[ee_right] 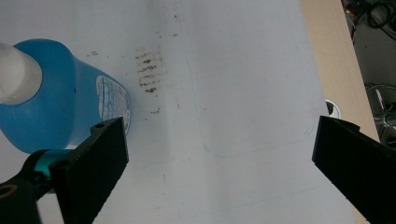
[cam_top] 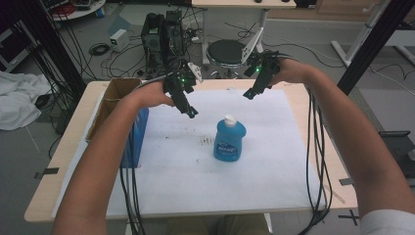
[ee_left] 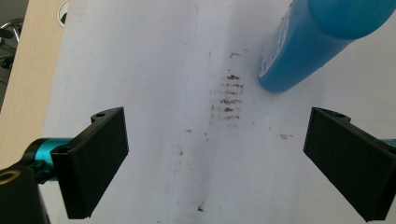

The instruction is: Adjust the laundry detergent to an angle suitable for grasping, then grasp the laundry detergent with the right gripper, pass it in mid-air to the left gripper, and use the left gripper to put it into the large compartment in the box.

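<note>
Two spread tools above one blue bottle

Largest first: the wooden tabletop (cam_top: 63,147) carries a white sheet (cam_top: 274,166) over most of its surface, marked with a small patch of brown smears (ee_left: 229,95). At the sheet's left edge sits an open cardboard box (cam_top: 115,95) with a blue side. Upright near the sheet's middle stands the blue bottle (cam_top: 229,141), with a printed label and a white cap (cam_top: 230,119).

Both tools hang in the air beyond the bottle, apart from it. The left tool (cam_top: 188,110) has its jaws spread wide and holds nothing; the right tool (cam_top: 250,93) is likewise spread and empty.

The bottle looks like rigid plastic, full of liquid, so probably fairly heavy and smooth enough to slip. Its broad lower body seems the safest place to clamp; the narrow cap would give less hold.

The high view gives the box and both forearms. The left gripper view brings the smears close, beside the bottle's base. The right gripper view shows faint outlines drawn on the sheet.
</note>
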Available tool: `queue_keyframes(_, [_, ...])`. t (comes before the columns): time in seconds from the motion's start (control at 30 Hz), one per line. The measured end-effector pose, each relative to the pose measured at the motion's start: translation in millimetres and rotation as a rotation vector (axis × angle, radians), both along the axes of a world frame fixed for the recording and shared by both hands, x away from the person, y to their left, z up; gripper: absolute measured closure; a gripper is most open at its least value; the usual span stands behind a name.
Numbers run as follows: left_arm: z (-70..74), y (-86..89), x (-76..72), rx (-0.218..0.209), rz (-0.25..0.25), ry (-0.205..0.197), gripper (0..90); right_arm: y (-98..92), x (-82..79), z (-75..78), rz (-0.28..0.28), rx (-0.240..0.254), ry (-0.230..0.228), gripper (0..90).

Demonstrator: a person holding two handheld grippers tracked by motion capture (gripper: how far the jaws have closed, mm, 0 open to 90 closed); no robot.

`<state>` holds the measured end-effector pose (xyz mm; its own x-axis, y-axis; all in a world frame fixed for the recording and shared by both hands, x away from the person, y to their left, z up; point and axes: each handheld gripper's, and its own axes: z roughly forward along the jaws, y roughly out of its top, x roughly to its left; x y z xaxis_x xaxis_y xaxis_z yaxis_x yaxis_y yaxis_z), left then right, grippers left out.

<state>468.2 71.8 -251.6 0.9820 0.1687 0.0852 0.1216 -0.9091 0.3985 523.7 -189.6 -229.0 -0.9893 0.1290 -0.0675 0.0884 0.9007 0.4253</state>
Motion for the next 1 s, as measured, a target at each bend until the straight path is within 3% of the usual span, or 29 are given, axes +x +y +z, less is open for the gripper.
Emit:
queue_keyframes(0.03, [2.2, 0.4, 0.2, 0.02, -0.012, -0.006, 6.6, -0.1, 0.2, 0.3, 0.004, 0.001, 0.001, 2.6])
queue_keyframes(0.07, [1.7, 0.8, -0.3, 0.005, -0.011, -0.005, 6.6, -0.2, -0.2, 0.6, -0.002, 0.0, 0.004, 2.6])
queue_keyframes(0.37, [4.0, 1.2, -2.3, 0.009, -0.012, -0.021, 6.6, 0.8, -2.1, 1.4, 0.009, 0.004, -0.002, 2.6])
queue_keyframes(0.4, [2.8, 0.1, -3.7, -0.01, 0.005, -0.014, 6.6, 0.8, -2.9, 1.6, 0.007, 0.003, -0.004, 2.6])
queue_keyframes(0.47, [4.8, -0.6, -2.9, 0.014, -0.018, -0.028, 6.6, 0.6, -3.8, 2.7, 0.013, 0.003, -0.006, 2.6])
queue_keyframes(0.5, [3.3, -1.5, -4.3, -0.012, 0.002, -0.025, 6.6, 0.5, -4.2, 3.3, 0.011, 0.005, -0.009, 2.6])
queue_keyframes(0.53, [4.6, -1.1, -3.1, 0.005, -0.016, -0.026, 6.6, 0.0, -4.3, 3.8, 0.012, 0.009, -0.008, 2.6])
queue_keyframes(0.67, [3.0, -1.7, -4.4, -0.004, -0.006, -0.024, 6.6, -1.6, -4.5, 4.0, 0.007, 0.003, -0.01, 2.6])
queue_keyframes(0.7, [4.2, -1.2, -3.8, 0.013, -0.021, -0.026, 6.6, -1.8, -5.3, 4.2, 0.007, -0.002, -0.01, 2.6])
queue_keyframes(0.8, [4.6, -1.0, -4.4, 0.008, -0.016, -0.027, 6.6, -2.9, -7.5, 5.9, 0.006, 0.002, -0.014, 2.6])
queue_keyframes(0.83, [3.2, -1.1, -5.3, -0.011, -0.004, -0.024, 6.6, -5.1, -9.0, 7.6, 0.0, 0.011, -0.016, 2.6])
queue_keyframes(0.9, [4.3, -0.3, -3.6, 0.01, -0.026, -0.025, 6.6, -6.4, -9.7, 8.0, -0.002, 0.011, -0.016, 2.6])
queue_keyframes(0.93, [2.8, -0.1, -4.3, -0.008, -0.016, -0.02, 6.6, -8.9, -11.6, 7.6, -0.008, 0.006, -0.012, 2.6])
queue_keyframes(1.0, [3.8, 0.9, -3.5, 0.005, -0.029, -0.02, 6.6, -10.0, -12.2, 6.6, -0.009, 0.011, -0.013, 2.6])
